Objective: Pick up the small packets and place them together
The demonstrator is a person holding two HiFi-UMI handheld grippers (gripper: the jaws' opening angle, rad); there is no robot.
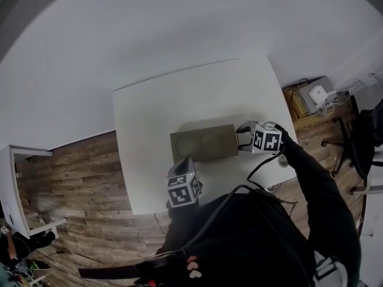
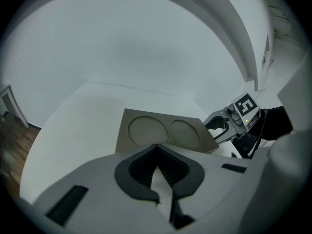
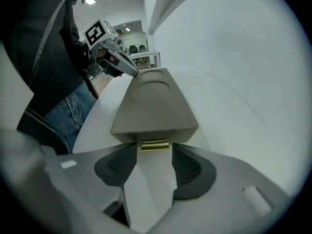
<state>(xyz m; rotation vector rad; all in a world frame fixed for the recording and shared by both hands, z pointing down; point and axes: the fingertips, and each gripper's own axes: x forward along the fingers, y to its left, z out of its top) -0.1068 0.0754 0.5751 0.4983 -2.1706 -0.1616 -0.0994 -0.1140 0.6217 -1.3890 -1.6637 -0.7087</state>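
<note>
Our right gripper [image 3: 155,152] pointed steeply down at the white table [image 3: 234,111], its jaws spread wide and pressing on nothing. Just past the tips, in line with the gap, lay a small gold packet [image 3: 155,145], flat on the tabletop and tucked against the foot of a tan box [image 3: 155,106] with two round recesses in its lid. The packet's long axis ran crosswise, from one jaw toward the other, so we judged that closing would catch it by its short ends, with the box wall close behind. Our left gripper [image 2: 156,150] hovered at the box's other end, its jaws drawn together on nothing, with the length of the box between it and the packet. The right hand was plainly the nearer. We saw no other packet in any view.
</note>
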